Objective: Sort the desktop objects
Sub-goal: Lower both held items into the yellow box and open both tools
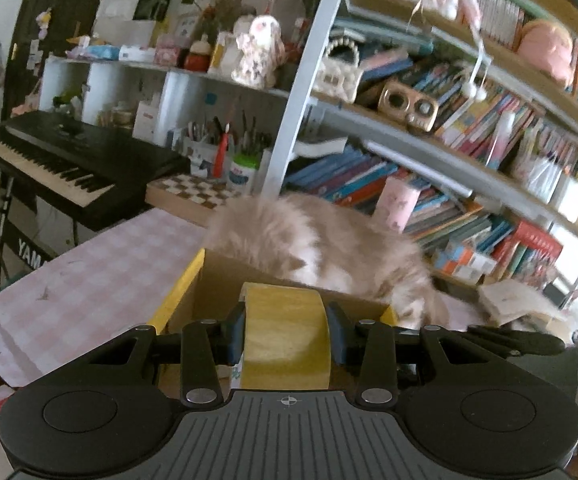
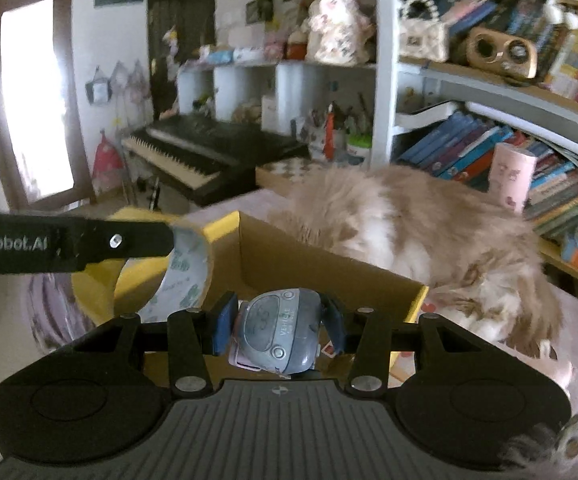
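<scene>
My left gripper is shut on a roll of yellowish tape, held upright above a yellow-edged cardboard box. In the right wrist view the same tape roll shows its printed inner side, with the left gripper's black finger reaching in from the left edge. My right gripper is shut on a small blue-grey car-shaped gadget with a screen, held over the near edge of the open box.
A fluffy beige and white cat lies on the pink checked tablecloth just behind the box. Beyond are a pink cup, bookshelves full of books, a chessboard and a black keyboard on the left.
</scene>
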The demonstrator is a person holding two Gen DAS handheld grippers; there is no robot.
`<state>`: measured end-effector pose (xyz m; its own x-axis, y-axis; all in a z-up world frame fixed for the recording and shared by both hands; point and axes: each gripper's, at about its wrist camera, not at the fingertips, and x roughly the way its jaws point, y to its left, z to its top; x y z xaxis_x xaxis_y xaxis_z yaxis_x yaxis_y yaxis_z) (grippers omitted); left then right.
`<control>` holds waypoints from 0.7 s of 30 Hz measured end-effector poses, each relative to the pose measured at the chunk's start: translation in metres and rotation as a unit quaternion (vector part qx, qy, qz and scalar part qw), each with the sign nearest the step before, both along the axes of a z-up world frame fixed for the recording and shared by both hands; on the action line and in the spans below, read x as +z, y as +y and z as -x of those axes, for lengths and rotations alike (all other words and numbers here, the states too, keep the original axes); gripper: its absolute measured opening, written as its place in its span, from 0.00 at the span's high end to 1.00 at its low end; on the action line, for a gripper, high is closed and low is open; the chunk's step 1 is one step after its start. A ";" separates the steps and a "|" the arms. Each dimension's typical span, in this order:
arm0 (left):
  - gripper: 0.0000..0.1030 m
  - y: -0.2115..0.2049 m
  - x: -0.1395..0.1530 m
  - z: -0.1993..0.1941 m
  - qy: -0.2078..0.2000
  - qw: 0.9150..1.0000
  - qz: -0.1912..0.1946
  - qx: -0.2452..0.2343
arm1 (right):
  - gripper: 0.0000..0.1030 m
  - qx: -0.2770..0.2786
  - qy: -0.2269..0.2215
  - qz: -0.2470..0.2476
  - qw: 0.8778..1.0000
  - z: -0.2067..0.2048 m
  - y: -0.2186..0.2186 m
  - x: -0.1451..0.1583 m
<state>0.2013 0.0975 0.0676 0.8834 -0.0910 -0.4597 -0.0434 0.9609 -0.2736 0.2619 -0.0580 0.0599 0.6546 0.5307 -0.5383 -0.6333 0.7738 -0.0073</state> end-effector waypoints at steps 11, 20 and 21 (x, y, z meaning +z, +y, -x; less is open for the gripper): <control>0.62 -0.013 -0.047 -0.048 0.098 0.994 -0.038 -0.007 | 0.58 0.062 0.038 0.094 0.993 -0.026 0.021 -0.054; 0.62 -0.018 -0.064 -0.061 0.140 0.988 -0.059 -0.008 | 0.57 0.119 0.059 0.135 0.982 -0.035 0.033 -0.061; 0.62 -0.019 -0.065 -0.061 0.142 0.988 -0.060 -0.008 | 0.57 0.120 0.060 0.135 0.982 -0.035 0.033 -0.061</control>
